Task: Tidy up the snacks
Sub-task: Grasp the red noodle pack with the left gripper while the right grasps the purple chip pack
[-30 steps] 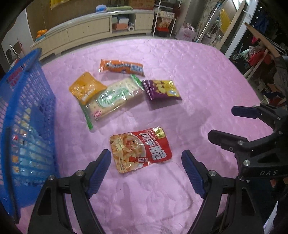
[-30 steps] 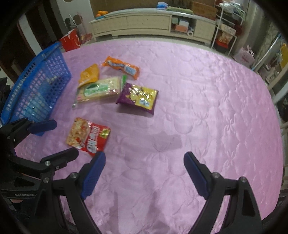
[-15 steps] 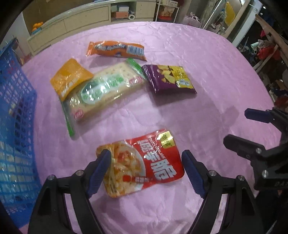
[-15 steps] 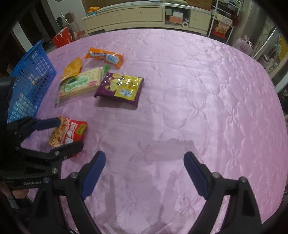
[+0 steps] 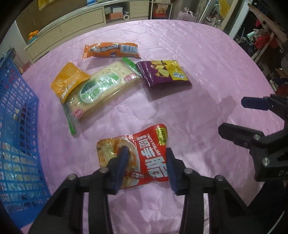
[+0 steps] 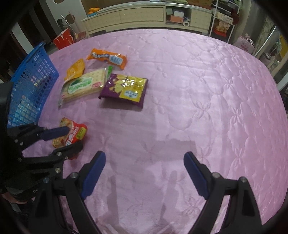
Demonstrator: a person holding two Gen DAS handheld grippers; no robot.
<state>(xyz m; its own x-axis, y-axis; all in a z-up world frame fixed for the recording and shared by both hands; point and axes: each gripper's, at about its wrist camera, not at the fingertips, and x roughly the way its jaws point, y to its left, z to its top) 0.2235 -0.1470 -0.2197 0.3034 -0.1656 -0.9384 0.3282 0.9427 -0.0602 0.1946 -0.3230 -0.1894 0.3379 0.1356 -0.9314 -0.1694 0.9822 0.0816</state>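
Dim indoor light here, with a purplish cast over both views. The pink satin surface (image 6: 198,90) throws a soft sheen back toward the far side. A broad blocky shadow (image 6: 172,145) lies mid-cloth in the right wrist view. Glare glints off the purple snack bag (image 6: 124,89) and the red packet (image 5: 144,154). Heavy fisheye bending curves the edges, corners fall black, and the background cabinet (image 6: 140,16) looks soft.
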